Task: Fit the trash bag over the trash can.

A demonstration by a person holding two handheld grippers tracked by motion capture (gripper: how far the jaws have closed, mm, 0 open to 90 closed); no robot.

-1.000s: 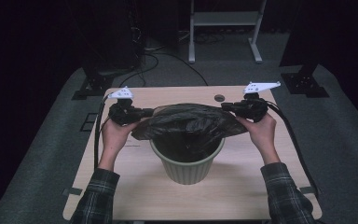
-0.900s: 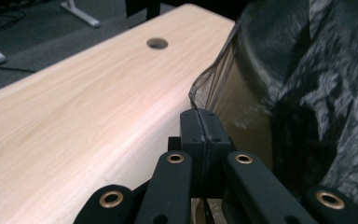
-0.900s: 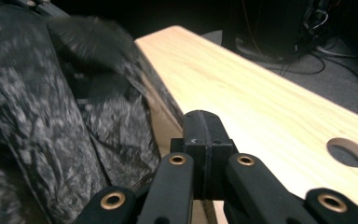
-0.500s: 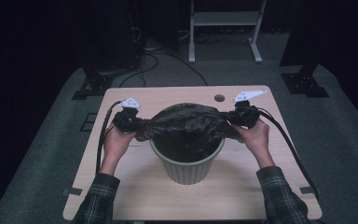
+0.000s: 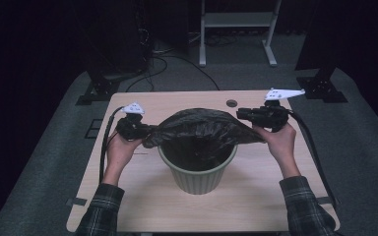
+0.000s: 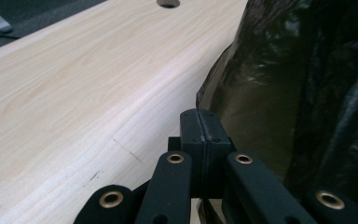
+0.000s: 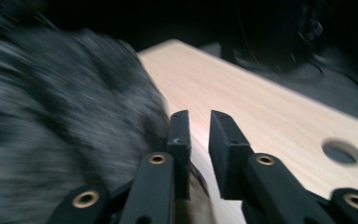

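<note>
The black bin bag (image 5: 204, 129) lies spread over the mouth of the green bin (image 5: 198, 169), which stands in the middle of the bench (image 5: 256, 206), a little toward its near edge. The bag's left side is pulled out past the rim and its middle sags into the bin, so I judge the lining about half done: the bag is opened and laid across, but its edge is not yet folded down around the rim, and the right side has just been let go. The left claw (image 6: 199, 122) is clamped tight on a fold of the bag's edge, jaws pressed together on the thin film. The right claw (image 7: 199, 120) has just been opening; its jaws stand a narrow way apart with nothing between them, the bag just beside its left jaw. What remains is regripping on the right and drawing the edge down all round. The bin's rim under the bag is mostly covered, so how much of it is already wrapped is hard to tell, and the right gripper view is blurred.
</note>
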